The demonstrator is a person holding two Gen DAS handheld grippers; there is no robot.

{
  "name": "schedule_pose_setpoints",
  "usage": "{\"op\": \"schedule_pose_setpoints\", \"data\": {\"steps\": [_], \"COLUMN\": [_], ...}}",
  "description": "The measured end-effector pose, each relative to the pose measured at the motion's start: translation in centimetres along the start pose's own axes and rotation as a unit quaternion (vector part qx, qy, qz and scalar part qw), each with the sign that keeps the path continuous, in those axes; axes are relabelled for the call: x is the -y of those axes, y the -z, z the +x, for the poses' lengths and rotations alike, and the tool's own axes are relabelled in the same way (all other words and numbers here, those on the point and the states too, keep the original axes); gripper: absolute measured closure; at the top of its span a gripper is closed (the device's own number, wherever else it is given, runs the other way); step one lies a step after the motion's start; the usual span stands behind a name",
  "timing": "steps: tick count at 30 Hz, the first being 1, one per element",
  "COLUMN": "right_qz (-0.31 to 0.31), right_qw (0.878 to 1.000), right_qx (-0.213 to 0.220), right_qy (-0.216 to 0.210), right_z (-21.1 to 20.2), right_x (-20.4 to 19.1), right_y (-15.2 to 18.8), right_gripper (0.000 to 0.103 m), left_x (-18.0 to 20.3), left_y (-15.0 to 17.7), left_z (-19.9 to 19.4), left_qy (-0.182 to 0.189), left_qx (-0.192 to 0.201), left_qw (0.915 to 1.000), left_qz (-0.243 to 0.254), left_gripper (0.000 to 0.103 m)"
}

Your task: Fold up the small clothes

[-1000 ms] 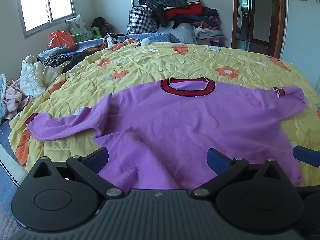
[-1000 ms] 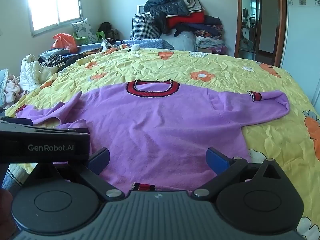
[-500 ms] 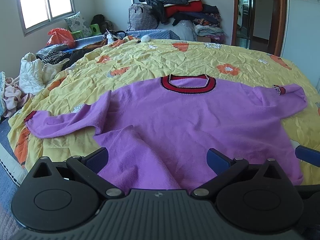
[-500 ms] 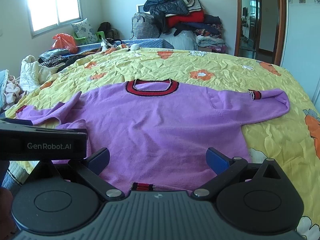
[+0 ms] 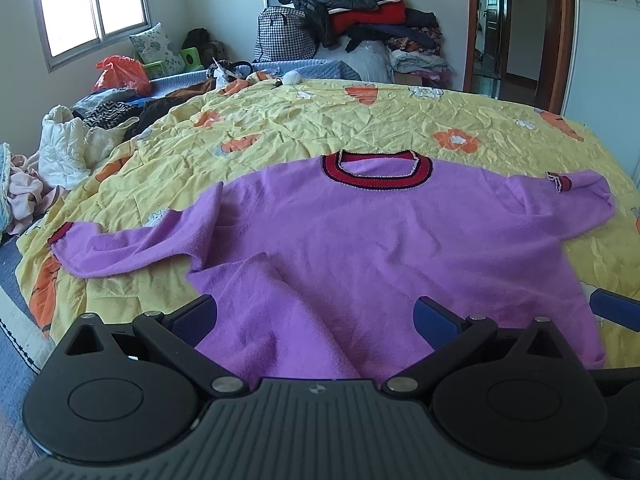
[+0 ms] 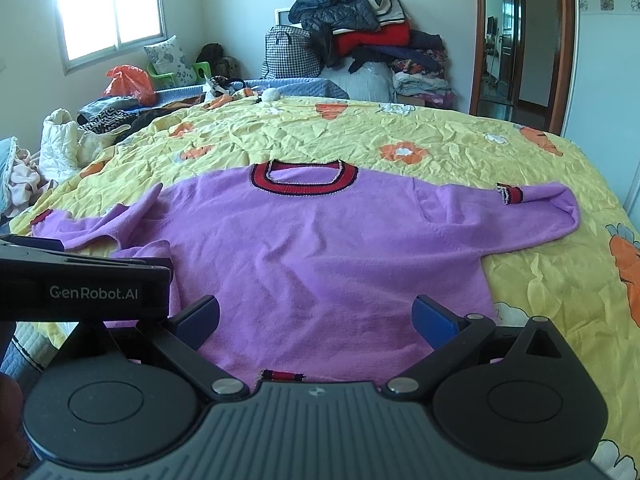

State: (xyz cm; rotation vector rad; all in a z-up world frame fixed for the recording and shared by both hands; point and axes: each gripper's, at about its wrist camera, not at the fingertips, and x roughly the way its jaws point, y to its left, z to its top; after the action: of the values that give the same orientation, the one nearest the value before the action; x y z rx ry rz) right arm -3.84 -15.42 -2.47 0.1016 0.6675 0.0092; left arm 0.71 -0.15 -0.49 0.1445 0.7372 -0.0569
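Note:
A purple sweater (image 5: pixel 360 236) (image 6: pixel 320 248) with a red and black collar (image 5: pixel 378 170) (image 6: pixel 304 179) lies spread flat on the yellow bedspread (image 5: pixel 360 120) (image 6: pixel 400 128). Its left sleeve (image 5: pixel 132 248) stretches out sideways. The right sleeve (image 6: pixel 532 216) is bent back, cuff toward the collar. A ridge of cloth runs up the lower left part. My left gripper (image 5: pixel 316 316) is open above the near hem, nothing between its fingers. Over the hem's middle my right gripper (image 6: pixel 316 316) stands open too. The left gripper's body (image 6: pixel 84 288) shows at the left of the right wrist view.
A heap of clothes and a checked bag (image 5: pixel 352 28) stands behind the bed. More clothes and a white quilted jacket (image 5: pixel 64 148) lie at the bed's left. An orange bag (image 5: pixel 120 76) sits under the window. A doorway (image 5: pixel 512 28) is at the back right.
Both grippers have drawn slightly back and up, so the sweater sits a little lower in the views. The sweater itself has not moved.

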Motion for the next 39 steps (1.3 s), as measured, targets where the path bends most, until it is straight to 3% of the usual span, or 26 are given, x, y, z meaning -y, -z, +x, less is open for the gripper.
{"op": "schedule_pose_setpoints", "data": {"steps": [12, 21, 24, 28, 30, 33, 39], "right_qz": [0.0, -0.037, -0.046, 0.0, 0.004, -0.025, -0.006], "right_qw": [0.999, 0.999, 0.999, 1.0, 1.0, 0.999, 0.999], "right_qx": [-0.017, -0.016, -0.02, 0.008, 0.02, 0.023, 0.024], "right_qy": [-0.027, -0.003, 0.022, -0.004, -0.011, 0.021, 0.04], "right_z": [2.5, 5.3, 6.8, 8.0, 8.6, 10.2, 13.4], "right_x": [1.2, 3.1, 4.3, 7.6, 8.9, 10.3, 15.4], "right_y": [1.7, 2.1, 1.1, -0.4, -1.3, -2.8, -6.1], "right_gripper": [0.0, 0.0, 0.0, 0.0, 0.0, 0.0, 0.0], "left_x": [0.2, 0.6, 0.9, 1.0, 1.1, 1.2, 1.4], "left_y": [1.0, 0.9, 0.2, -1.3, -2.2, -3.4, -5.1], "left_z": [2.7, 6.0, 6.8, 7.8, 8.8, 10.5, 13.0], "left_qy": [-0.001, -0.022, -0.032, -0.047, -0.042, -0.028, -0.012], "left_qx": [-0.035, -0.062, -0.053, -0.033, -0.041, -0.065, -0.092], "left_qw": [0.9994, 0.9978, 0.998, 0.9983, 0.9982, 0.9975, 0.9956], "left_qz": [0.002, 0.012, 0.015, 0.01, 0.011, 0.008, 0.0], "left_gripper": [0.0, 0.0, 0.0, 0.0, 0.0, 0.0, 0.0]}}
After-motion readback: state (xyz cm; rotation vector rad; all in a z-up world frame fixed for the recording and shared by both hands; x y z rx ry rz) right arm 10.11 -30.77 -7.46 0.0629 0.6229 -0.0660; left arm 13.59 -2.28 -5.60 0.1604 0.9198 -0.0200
